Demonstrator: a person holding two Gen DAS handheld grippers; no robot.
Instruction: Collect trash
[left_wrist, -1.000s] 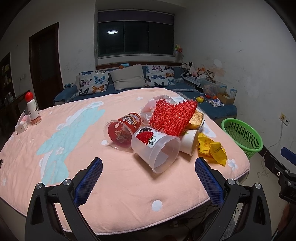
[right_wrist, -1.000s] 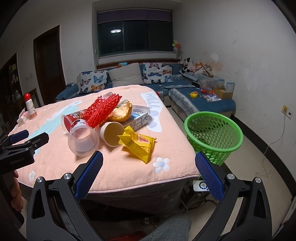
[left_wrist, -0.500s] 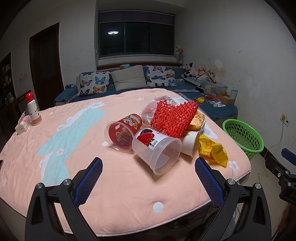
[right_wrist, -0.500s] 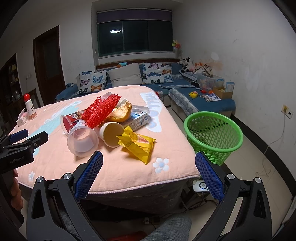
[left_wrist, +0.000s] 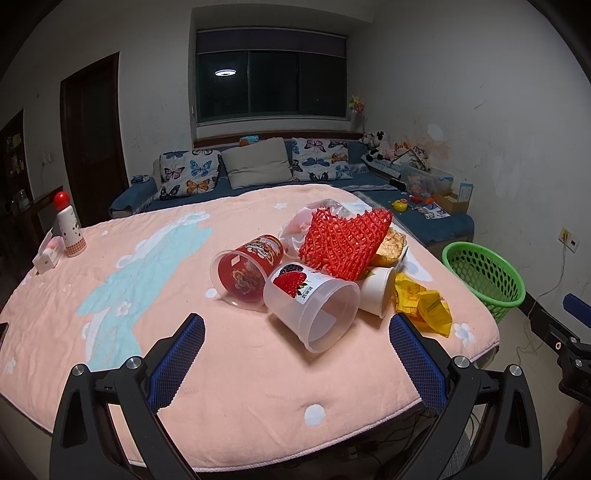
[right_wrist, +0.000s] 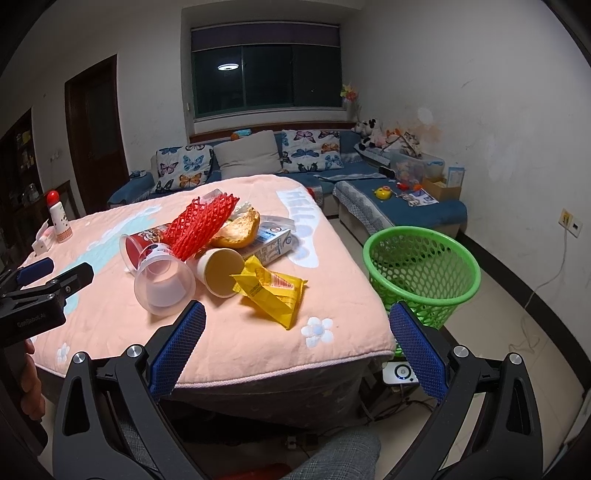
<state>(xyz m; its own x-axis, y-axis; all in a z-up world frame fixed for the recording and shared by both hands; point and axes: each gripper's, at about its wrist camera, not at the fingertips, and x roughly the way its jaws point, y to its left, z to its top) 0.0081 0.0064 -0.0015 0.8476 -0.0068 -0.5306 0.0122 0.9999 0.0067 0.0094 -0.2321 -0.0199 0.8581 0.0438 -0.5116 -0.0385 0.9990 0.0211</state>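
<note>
Here, a heap of trash waits on the pink quilted table (left_wrist: 110, 302), untouched.
Both the left gripper (left_wrist: 295, 354) and right gripper (right_wrist: 297, 345) hover with fingers spread wide, empty. The clear plastic strawberry-label cup (left_wrist: 314, 308), red foam mesh sleeve (left_wrist: 343, 240), yellow crinkled wrapper (right_wrist: 271, 291) and what may be a milk carton (right_wrist: 271, 245) lie clustered; the green plastic mesh basket (right_wrist: 421, 271) stands on the floor beside the table.
</note>
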